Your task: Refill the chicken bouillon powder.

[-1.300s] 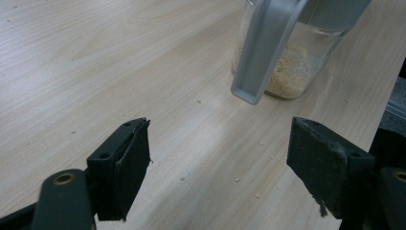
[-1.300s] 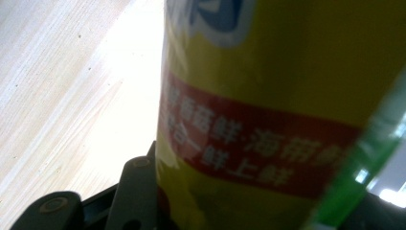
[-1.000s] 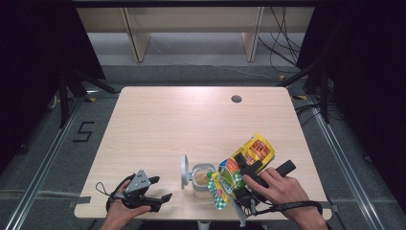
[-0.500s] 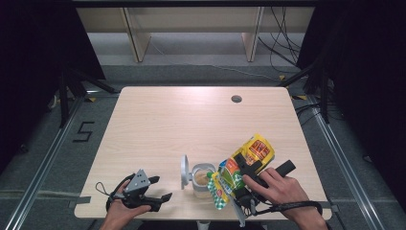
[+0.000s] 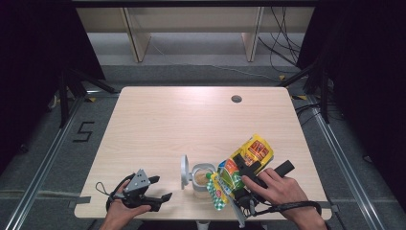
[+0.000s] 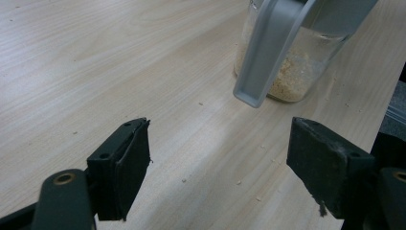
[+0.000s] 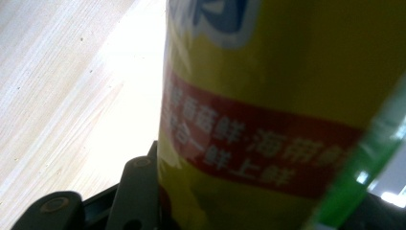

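High view: a yellow snack bag (image 5: 249, 155) lies tilted over the near right of the worktop (image 5: 191, 124), its green mouth end dipping toward a clear jar (image 5: 202, 178) whose grey hinged lid (image 5: 184, 171) stands open on the left. The right tongs (image 5: 242, 178) pinch the bag about mid-body, under the right hand (image 5: 277, 189). The left tongs (image 5: 160, 189) rest spread at the near left edge, well apart from the jar. The bag looks light, soft and crinkly, likely slippery film; a grip near the mouth would probably steer the pour better. The exact pinch line is hidden by the hand.

Left gripper view: both jaws stand wide apart and empty over bare wood strewn with crumbs. The jar, partly filled with pale crumbs, is cut off at the top; glass or plastic cannot be told.

Right gripper view: the bag's yellow face and red band crowd the lens, blurred; only 1 jaw's base shows, pressed against the film.
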